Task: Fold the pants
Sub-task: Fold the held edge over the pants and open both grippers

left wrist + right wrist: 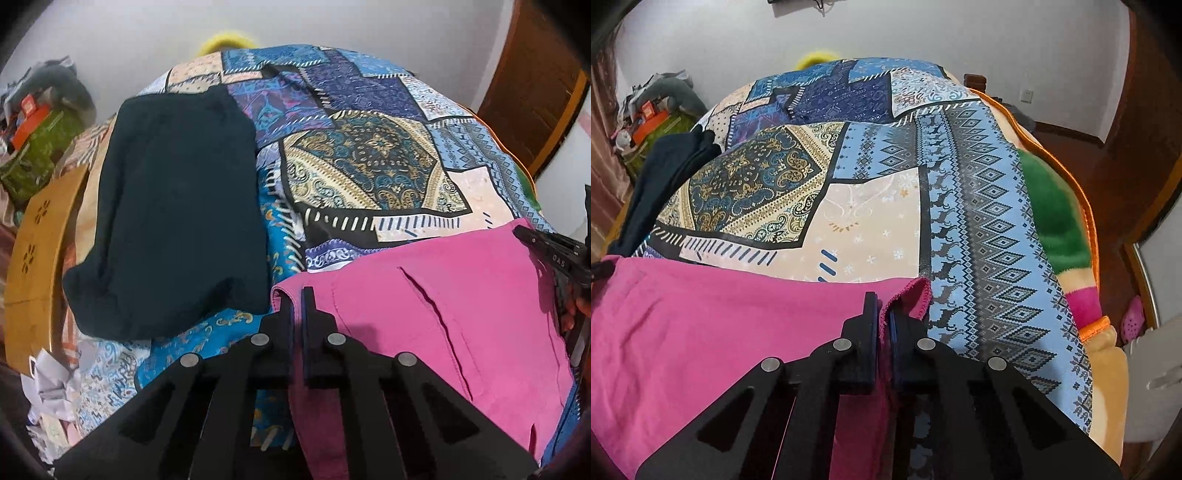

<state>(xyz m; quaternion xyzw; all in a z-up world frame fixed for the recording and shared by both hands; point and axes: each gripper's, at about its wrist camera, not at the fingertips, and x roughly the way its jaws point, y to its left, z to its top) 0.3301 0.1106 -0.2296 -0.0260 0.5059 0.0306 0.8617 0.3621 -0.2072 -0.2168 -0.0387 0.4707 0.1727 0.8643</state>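
Observation:
Pink pants lie across the near part of a patterned bedspread; they also show in the right wrist view. My left gripper is shut on the pants' left corner. My right gripper is shut on the pants' right corner, where a stitched hem sticks out. The right gripper's tip also shows at the right edge of the left wrist view.
A folded dark garment lies on the bed's left side, also in the right wrist view. A wooden stool and clutter stand left of the bed. A green and orange blanket hangs off the right side. A wooden door is at the far right.

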